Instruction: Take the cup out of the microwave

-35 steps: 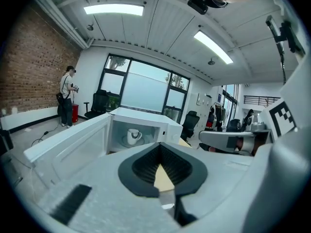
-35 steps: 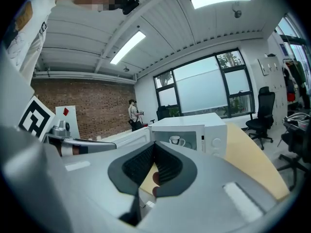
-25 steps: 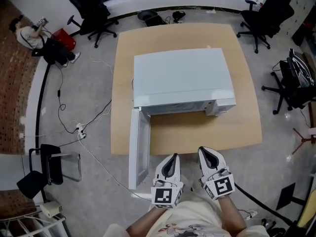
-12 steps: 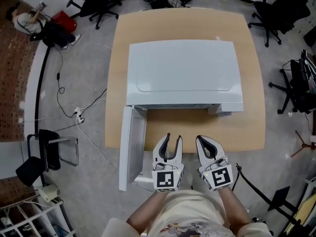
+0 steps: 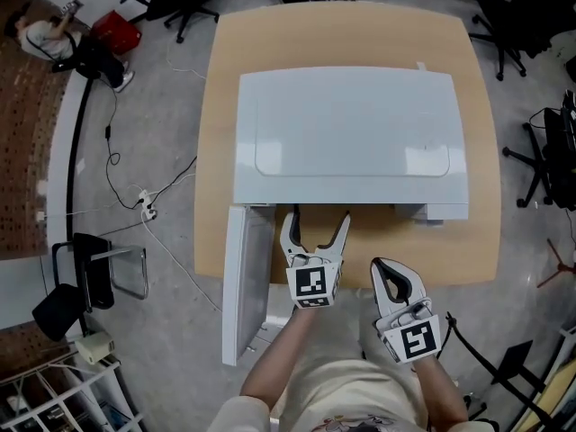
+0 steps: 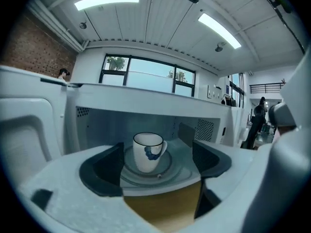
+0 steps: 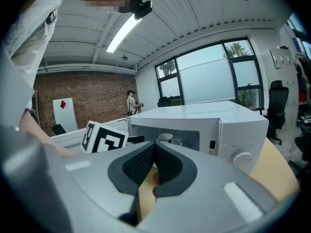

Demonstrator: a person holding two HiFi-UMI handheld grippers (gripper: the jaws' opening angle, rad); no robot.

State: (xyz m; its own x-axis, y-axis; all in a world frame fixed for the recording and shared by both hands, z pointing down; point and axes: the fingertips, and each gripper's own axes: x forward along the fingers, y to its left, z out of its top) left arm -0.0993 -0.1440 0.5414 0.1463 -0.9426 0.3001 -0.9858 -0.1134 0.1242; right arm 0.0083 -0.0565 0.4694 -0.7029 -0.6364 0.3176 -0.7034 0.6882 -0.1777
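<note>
Inside the microwave (image 5: pixel 351 133), the cup (image 6: pixel 147 152) looked breakable, best pinched across its body; left gripper (image 5: pixel 318 216) fingers were opening, empty; right gripper (image 5: pixel 380 265) fingers pressed together.

Bright, even light falls from ceiling strips (image 6: pixel 107 0) and windows (image 6: pixel 146 74); both gripper views bow at the edges; inside the microwave (image 6: pixel 146 103) it seems slightly dimmer.

Door (image 5: pixel 245 288) of microwave (image 5: pixel 351 133) swung left, cavity open w/ clear straight path to cup (image 6: pixel 148 152).
</note>
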